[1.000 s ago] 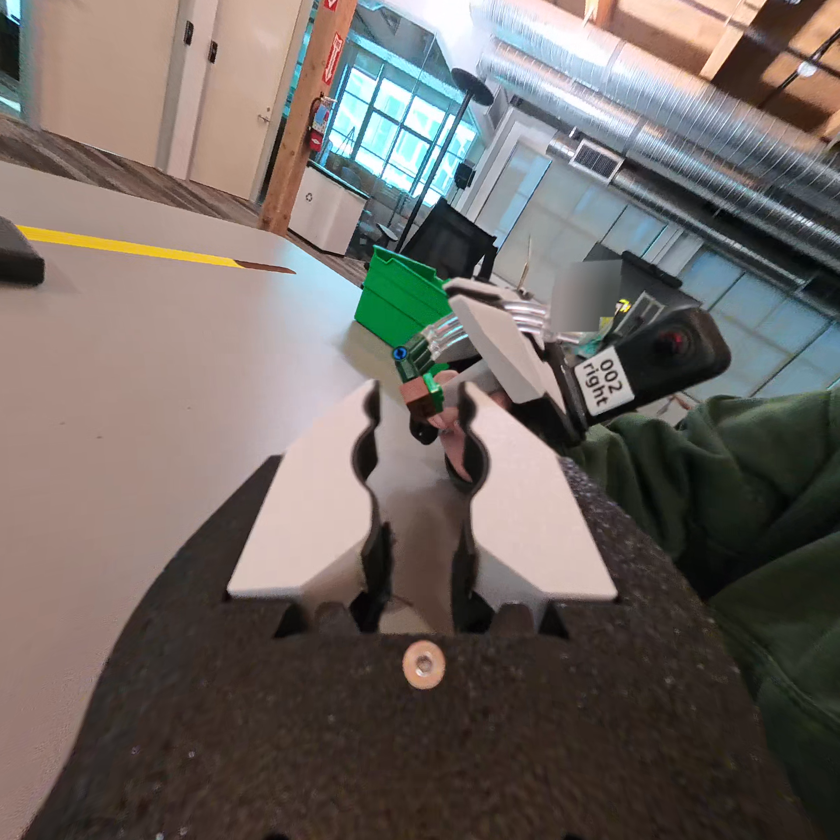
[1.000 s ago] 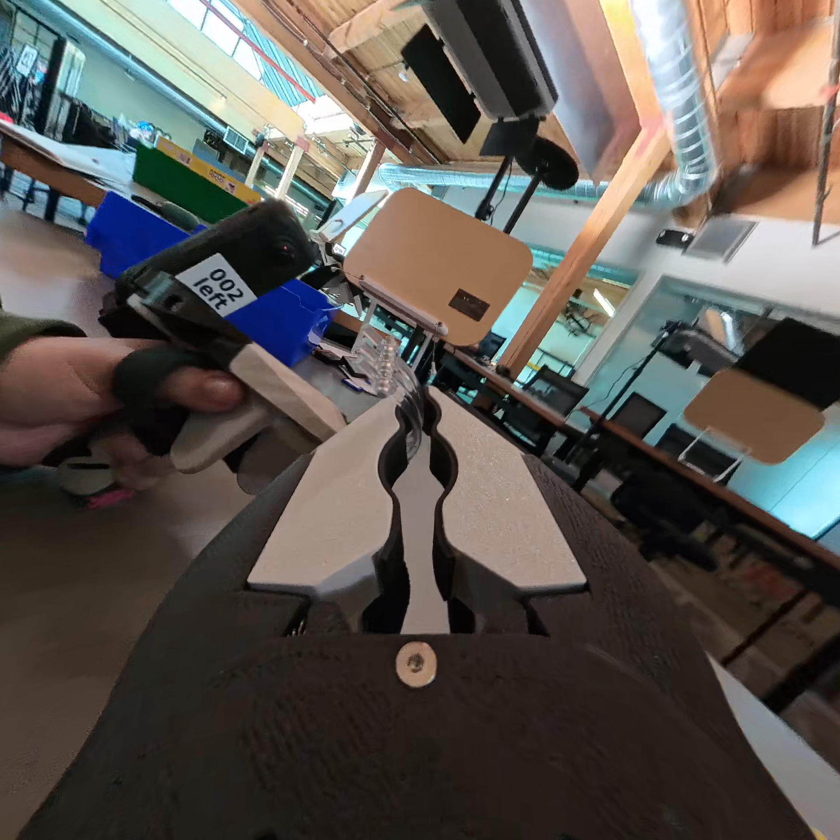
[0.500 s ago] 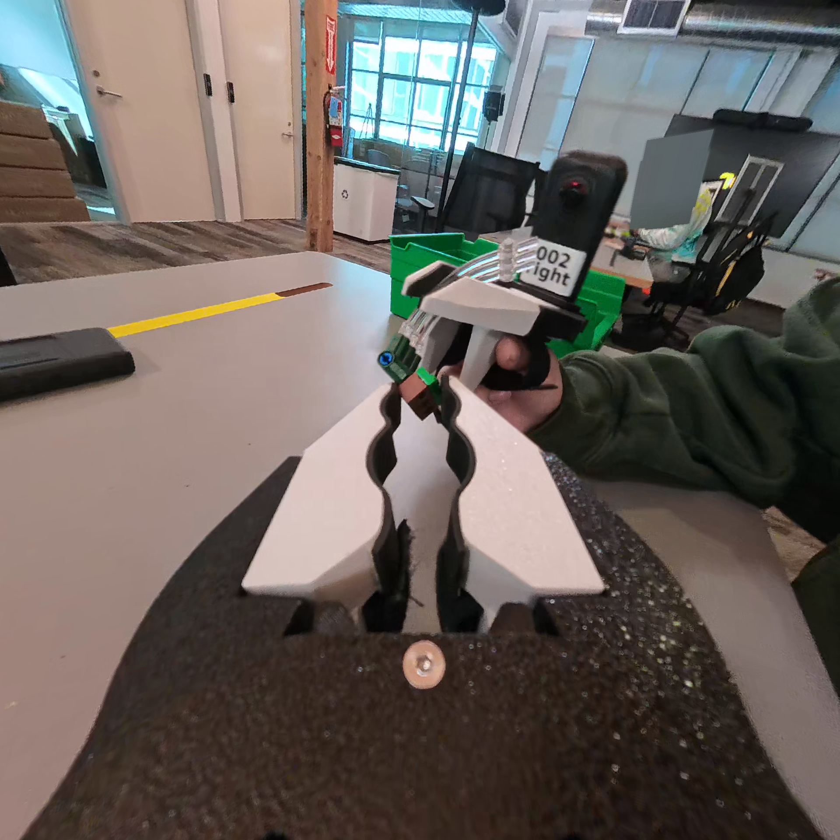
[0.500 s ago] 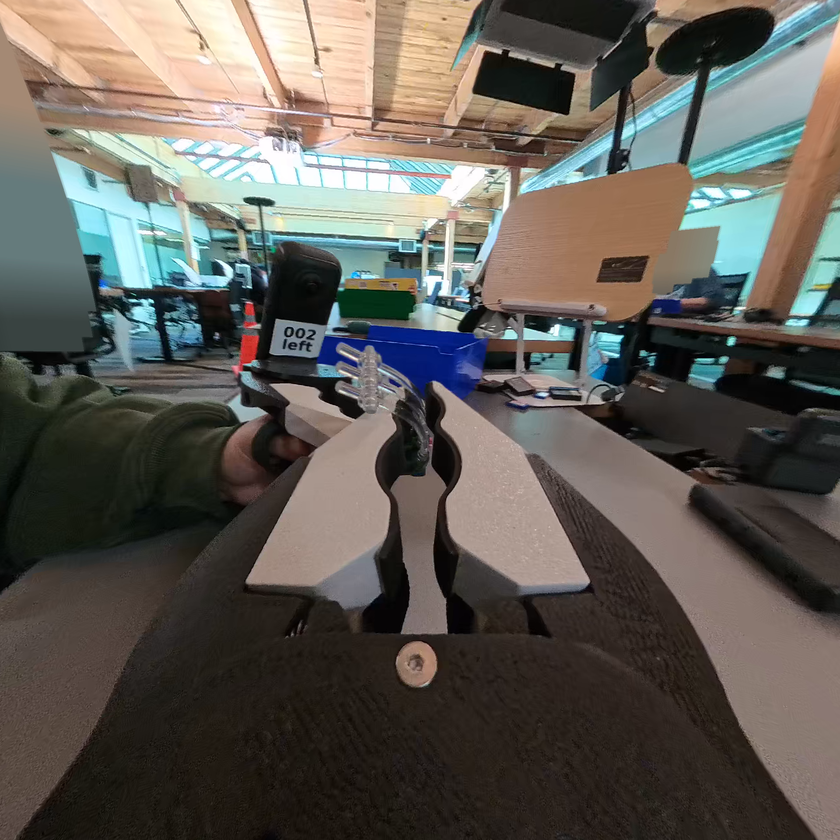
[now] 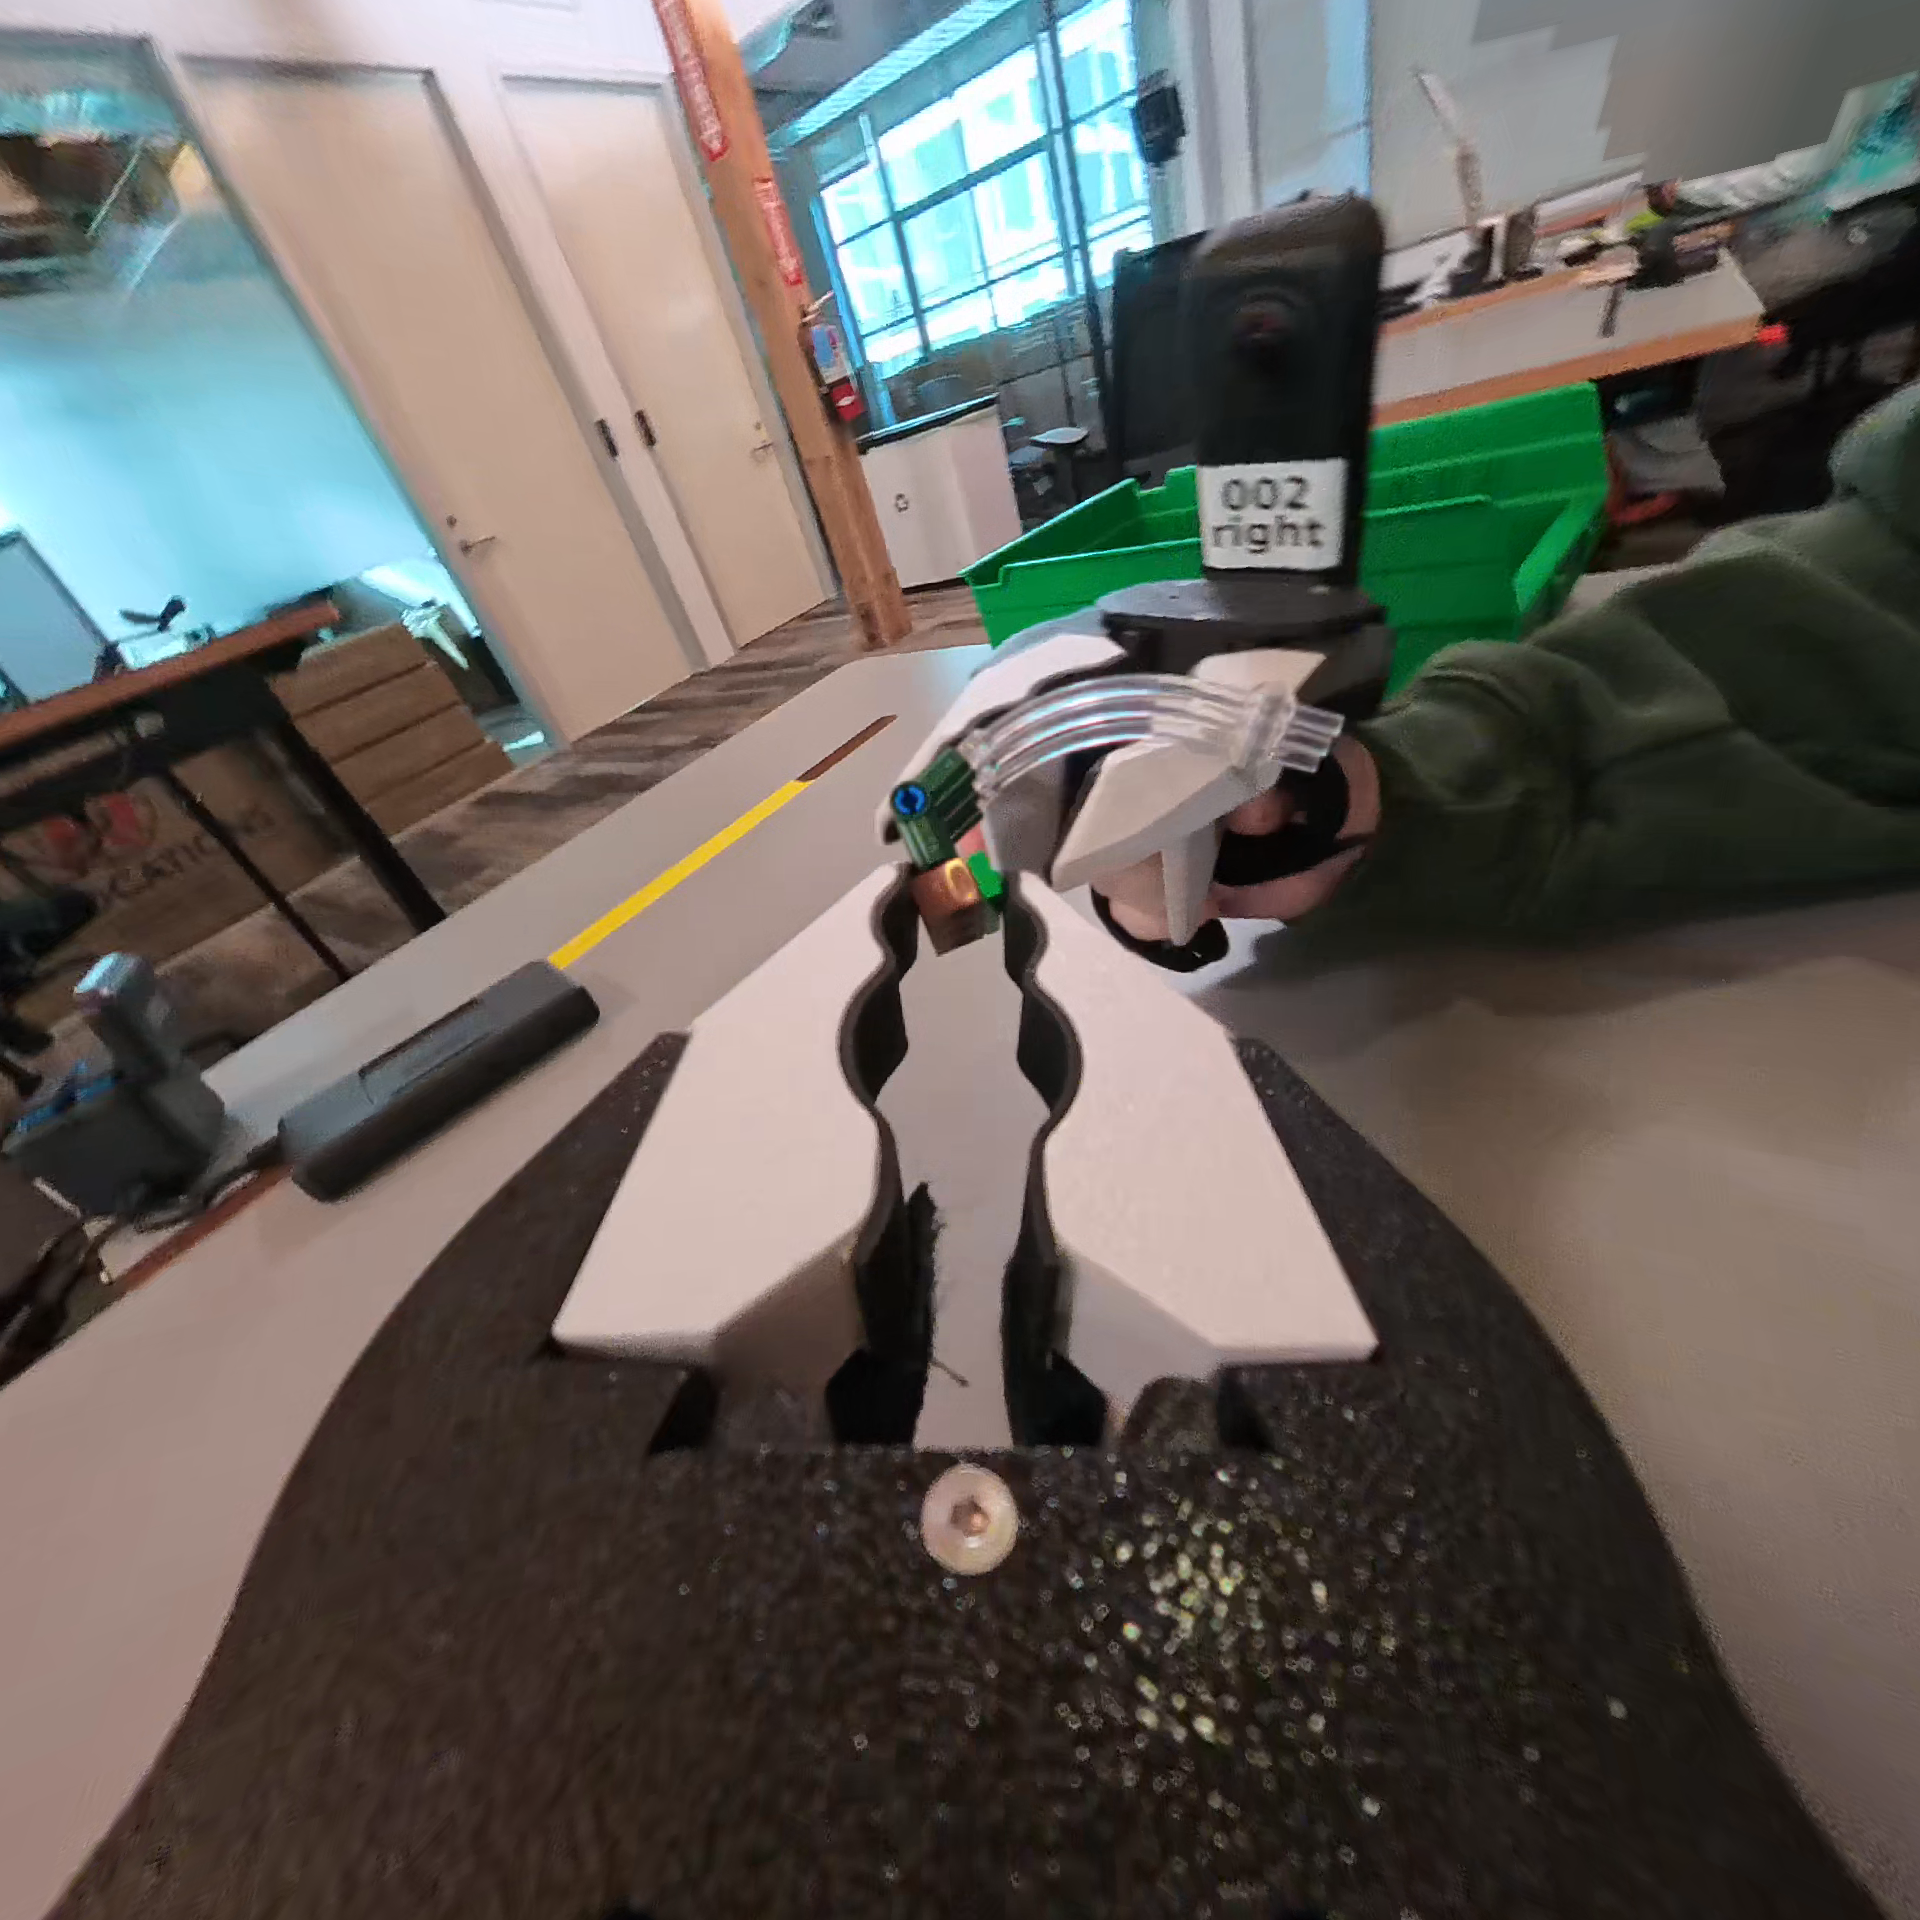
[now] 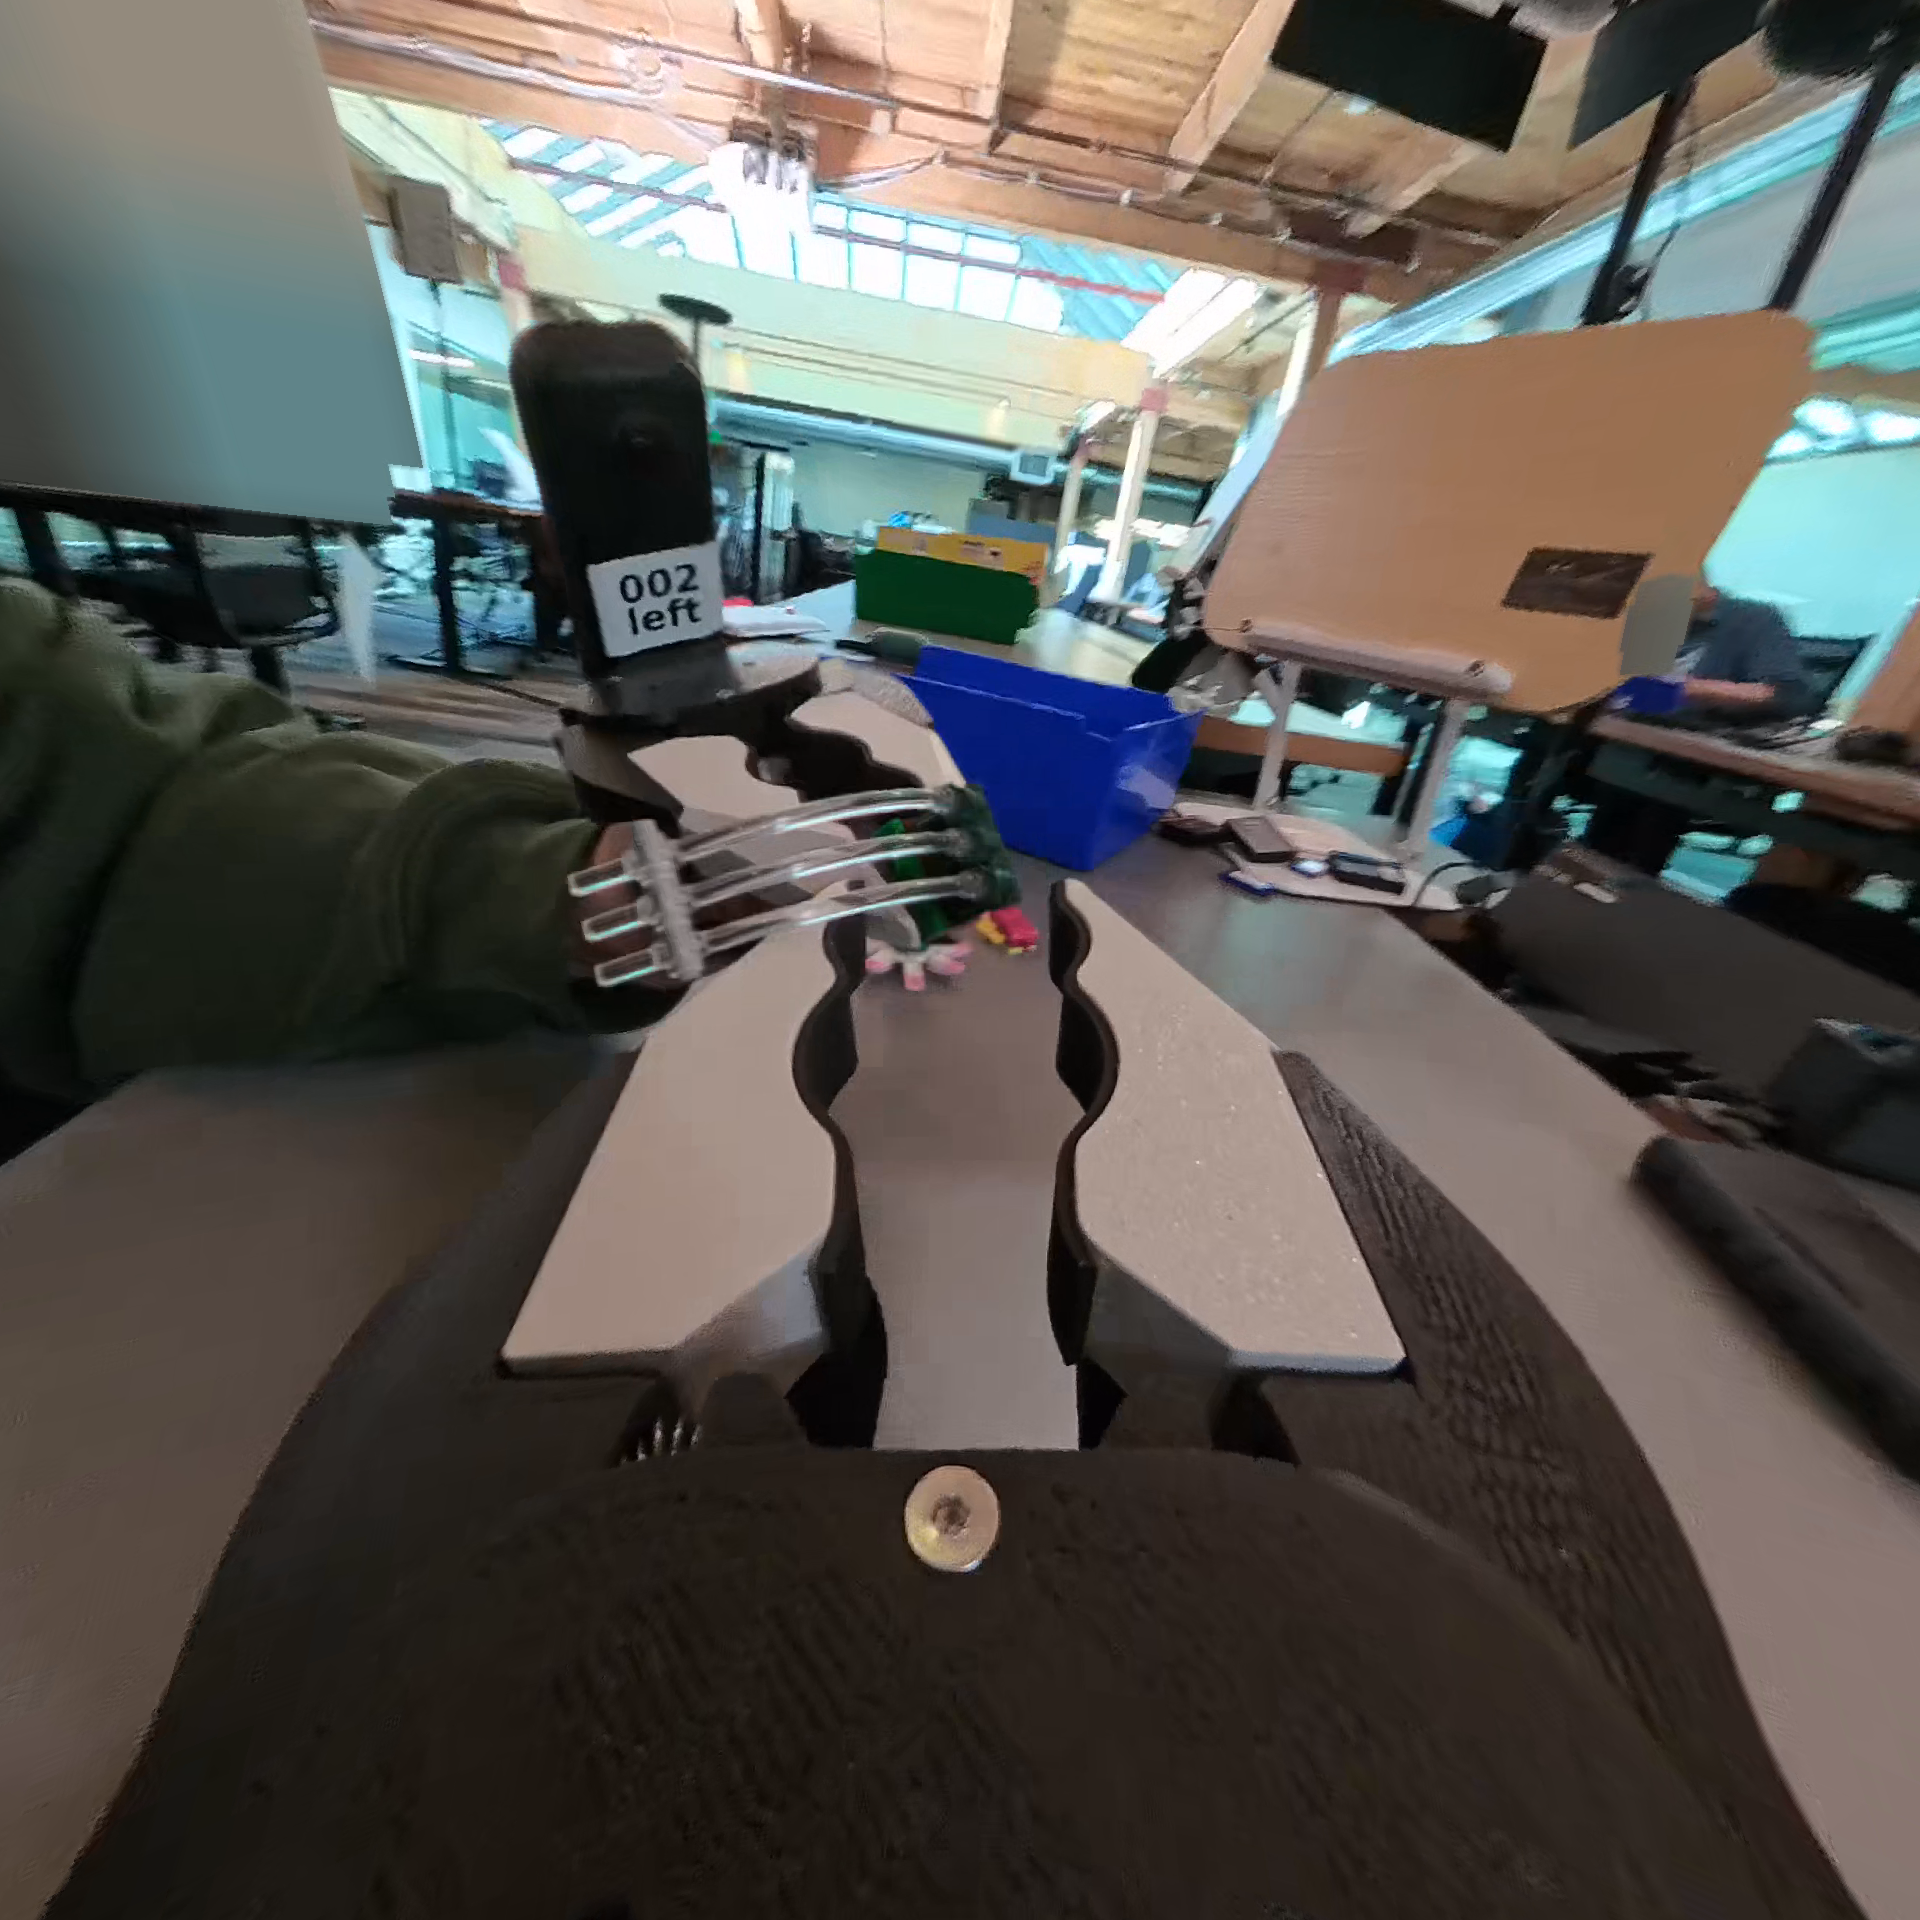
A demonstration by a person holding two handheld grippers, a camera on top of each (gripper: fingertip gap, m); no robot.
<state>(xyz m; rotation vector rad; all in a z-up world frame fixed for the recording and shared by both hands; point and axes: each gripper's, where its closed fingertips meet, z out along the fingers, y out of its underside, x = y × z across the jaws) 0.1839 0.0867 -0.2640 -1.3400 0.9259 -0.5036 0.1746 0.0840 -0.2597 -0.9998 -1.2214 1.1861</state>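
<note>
Green-and-brown toy-brick piece with clear curved plastic tubes (image 5: 935, 816) — clamped at its brown end in left gripper (image 5: 956, 894) tips, above grey table (image 5: 1558, 1143) — freed by right gripper (image 6: 951, 914), now spread wide and empty just beside the tubes.

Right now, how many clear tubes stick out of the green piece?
3, stacked in the right wrist view: top tube, middle tube, bottom tube, all arcing from the green piece. None seems hidden.

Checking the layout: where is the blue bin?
Right wrist view, upper centre: the blue bin stands on the table beyond the right gripper, left of the tan board.
</note>
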